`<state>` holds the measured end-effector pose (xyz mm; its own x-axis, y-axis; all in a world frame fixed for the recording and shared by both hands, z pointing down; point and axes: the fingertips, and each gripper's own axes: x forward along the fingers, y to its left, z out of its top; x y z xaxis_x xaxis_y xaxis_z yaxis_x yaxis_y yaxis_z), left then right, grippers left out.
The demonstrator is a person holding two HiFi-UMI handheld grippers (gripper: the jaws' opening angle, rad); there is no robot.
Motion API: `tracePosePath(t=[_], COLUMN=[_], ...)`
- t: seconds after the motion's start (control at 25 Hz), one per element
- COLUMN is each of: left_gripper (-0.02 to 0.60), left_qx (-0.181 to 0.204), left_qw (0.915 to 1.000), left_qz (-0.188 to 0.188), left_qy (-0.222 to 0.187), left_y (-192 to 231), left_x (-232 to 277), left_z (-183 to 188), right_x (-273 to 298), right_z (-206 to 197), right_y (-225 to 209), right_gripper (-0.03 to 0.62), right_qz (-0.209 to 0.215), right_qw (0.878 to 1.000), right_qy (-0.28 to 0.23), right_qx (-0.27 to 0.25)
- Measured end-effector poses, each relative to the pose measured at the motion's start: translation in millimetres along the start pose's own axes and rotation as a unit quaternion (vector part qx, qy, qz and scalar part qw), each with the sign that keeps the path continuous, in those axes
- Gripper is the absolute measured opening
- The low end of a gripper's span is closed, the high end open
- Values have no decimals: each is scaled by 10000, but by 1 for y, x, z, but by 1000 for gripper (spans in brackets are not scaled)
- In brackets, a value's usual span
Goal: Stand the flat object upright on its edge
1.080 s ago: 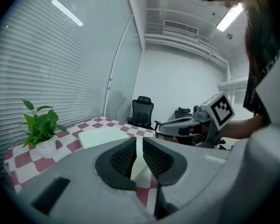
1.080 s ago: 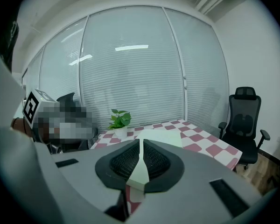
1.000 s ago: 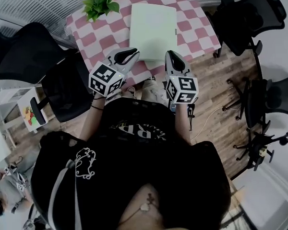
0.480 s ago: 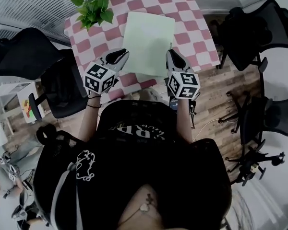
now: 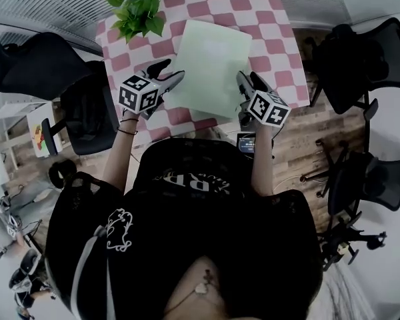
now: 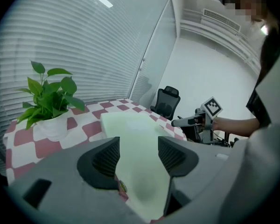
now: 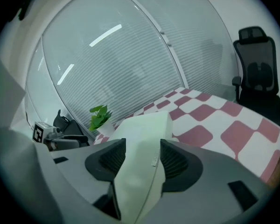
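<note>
**A:** Start nearest. Who holds the grippers?

**B:** A person (image 5: 187, 219) in a black top, arms stretched toward the desk (image 5: 273, 42).

**A:** And the left gripper (image 6: 139, 148)?

**B:** Its jaws stand apart and have just been opening. The near left part of the green slab (image 5: 210, 65) shows in the gap between them. Neither jaw visibly presses on it.

**A:** The right gripper (image 7: 143, 157)?

**B:** The same. Its jaws are apart, having just been opening, and the slab's near right edge runs up through the gap. I cannot see that either jaw bears on it.

**A:** So where is the slab itself?

**B:** It lies flat on the red-and-white checked desk, not on its edge. It is turned a little askew, and its near edge comes close to the desk's near edge. From the head view, one gripper sits at each near side of it, left and right.

**A:** What is farther on?

**B:** A potted plant (image 5: 139, 13) stands on the desk's far left corner, apart from the slab. Black office chairs (image 5: 33, 65) stand off the desk on the left and right. Beyond the desk, slatted blinds (image 6: 84, 41) cover the far wall.
</note>
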<state>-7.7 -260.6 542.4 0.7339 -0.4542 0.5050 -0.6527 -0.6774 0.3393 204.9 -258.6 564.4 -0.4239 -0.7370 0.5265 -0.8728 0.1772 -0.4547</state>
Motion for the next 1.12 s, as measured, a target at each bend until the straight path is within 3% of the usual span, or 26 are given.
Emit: tracePosePath(t=[0.16,0.36,0.6,0.84,0.96,1.12], left_gripper=[302,334,339,342,342,342], left_qx=[-157,-559,-1434,-1820,-1813,-1528], left_qw=[9988,9939,9845,9756,9747,9792], left_qz=[-94,-281,-557,-849,-886,-725], left_qy=[456,913,846,887,959,1122], left_y=[17,34,46,47,45,41], left_x=[18,37,53,64,67,66], left_z=[-19,-42,-52,-58,-59,-57], right_x=[17,31,43,47,48,42], right_z=[-21,-44,-53,-57,-57,-53], right_y=[-17,-25,-21,-20,-20,-19], right_gripper=[229,244,244,245,245,245], right_qz=[187,209,449,598,513,389], right_qw=[9973,9929,9892,9825,9834,9874], right_qy=[503,1054,1143,1176,1287,1172], right_qx=[495,503,803,1312,1174,985])
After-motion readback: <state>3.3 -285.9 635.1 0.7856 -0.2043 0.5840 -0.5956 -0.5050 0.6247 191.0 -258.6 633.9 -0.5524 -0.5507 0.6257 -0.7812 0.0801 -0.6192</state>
